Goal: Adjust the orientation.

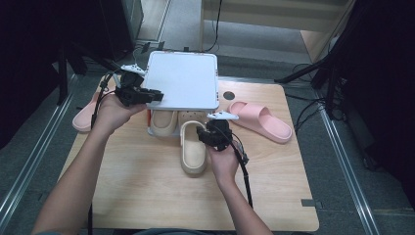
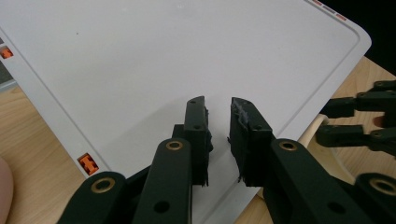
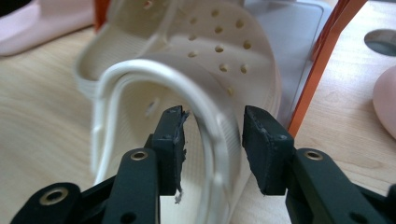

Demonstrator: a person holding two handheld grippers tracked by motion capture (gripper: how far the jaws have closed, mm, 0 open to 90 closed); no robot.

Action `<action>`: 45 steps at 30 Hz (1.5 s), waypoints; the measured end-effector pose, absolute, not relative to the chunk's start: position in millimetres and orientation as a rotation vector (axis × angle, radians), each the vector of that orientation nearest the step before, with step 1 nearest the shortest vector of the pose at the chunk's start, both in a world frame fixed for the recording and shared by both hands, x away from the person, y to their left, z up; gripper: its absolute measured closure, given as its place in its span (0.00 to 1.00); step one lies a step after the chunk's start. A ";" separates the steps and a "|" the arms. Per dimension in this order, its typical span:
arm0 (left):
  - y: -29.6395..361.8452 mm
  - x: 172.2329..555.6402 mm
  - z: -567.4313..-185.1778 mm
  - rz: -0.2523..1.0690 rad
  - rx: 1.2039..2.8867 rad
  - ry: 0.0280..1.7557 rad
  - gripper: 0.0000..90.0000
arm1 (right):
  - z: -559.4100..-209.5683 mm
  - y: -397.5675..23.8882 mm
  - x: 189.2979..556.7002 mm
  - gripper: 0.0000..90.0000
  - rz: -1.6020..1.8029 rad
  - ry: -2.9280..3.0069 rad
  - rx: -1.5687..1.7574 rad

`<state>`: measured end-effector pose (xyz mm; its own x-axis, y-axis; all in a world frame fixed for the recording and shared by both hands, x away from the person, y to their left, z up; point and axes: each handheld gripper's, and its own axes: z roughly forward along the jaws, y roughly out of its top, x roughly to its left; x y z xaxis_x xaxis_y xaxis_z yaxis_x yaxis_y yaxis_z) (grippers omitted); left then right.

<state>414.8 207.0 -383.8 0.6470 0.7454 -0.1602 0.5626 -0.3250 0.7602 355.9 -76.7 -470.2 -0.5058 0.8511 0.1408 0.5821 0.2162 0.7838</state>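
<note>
The smooth, cream rubber shoe (image 3: 219, 70) has little round holes. The right claw (image 3: 212, 140) stands open around its curved rim, not squeezing. The left claw (image 2: 218, 135) pinches the flat white lid (image 2: 163, 60).

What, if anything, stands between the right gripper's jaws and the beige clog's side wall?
Nothing visible does. The right gripper straddles the side wall of the beige clog, one jaw inside the shoe and one outside, with gaps on both sides. The white lid, lifted by the left gripper, is farther back.

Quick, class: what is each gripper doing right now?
Left gripper: clamped on the white lid edge.
Right gripper: open, jaws astride the beige clog strap.
</note>
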 end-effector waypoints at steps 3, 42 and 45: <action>206.4 414.5 -383.8 0.276 2.023 1.020 0.85 | -463.1 -82.6 345.5 0.65 1.196 2.189 1.305; 205.2 412.2 -385.0 0.283 2.019 1.008 0.85 | -521.5 -80.3 255.8 1.00 1.123 2.583 1.107; 205.6 412.0 -385.5 0.281 2.015 1.006 0.85 | -519.7 -80.8 260.9 1.00 1.140 2.572 1.126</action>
